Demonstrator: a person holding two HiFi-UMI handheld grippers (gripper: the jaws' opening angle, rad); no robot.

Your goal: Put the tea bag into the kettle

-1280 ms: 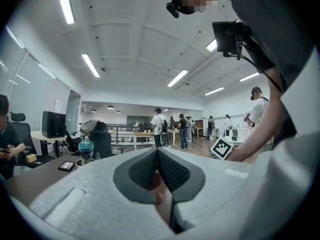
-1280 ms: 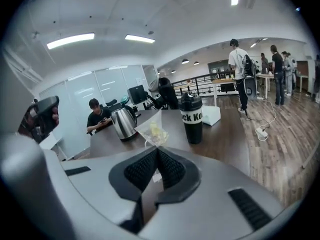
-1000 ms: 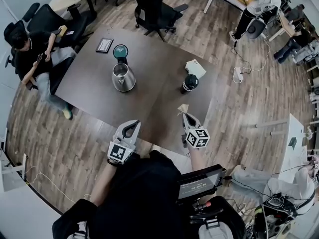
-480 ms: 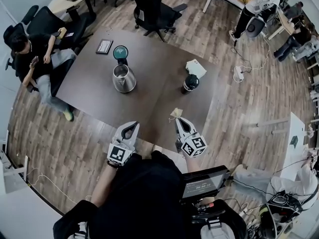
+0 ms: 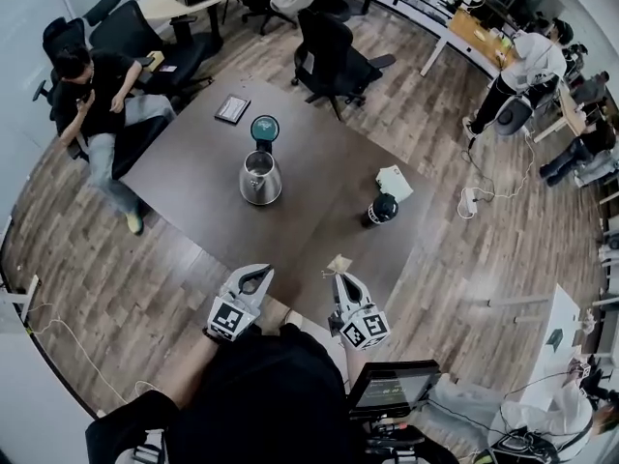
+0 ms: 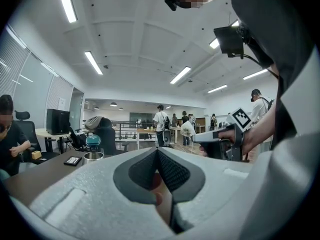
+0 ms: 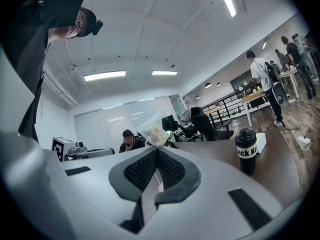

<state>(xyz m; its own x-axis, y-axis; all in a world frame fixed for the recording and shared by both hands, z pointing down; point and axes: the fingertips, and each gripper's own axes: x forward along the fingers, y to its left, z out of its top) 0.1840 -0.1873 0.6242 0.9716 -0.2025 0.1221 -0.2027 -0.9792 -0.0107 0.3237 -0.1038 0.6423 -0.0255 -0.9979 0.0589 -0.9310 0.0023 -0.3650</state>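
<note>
Right gripper (image 5: 340, 280), clamped on tea bag (image 5: 339, 263), sits near-right of kettle (image 5: 260, 178), so kettle lies ahead-left across tabletop (image 5: 184, 162); left gripper (image 5: 254, 276), jaws together and empty, is nearer it.

Bare table (image 5: 311, 232) lies open from the right gripper (image 5: 339, 277), pinching the tea bag (image 5: 338, 262) at lower centre, up to the kettle (image 5: 260, 178) at centre-left, while the black bottle (image 5: 380, 210) stands aside at right of centre.
</note>
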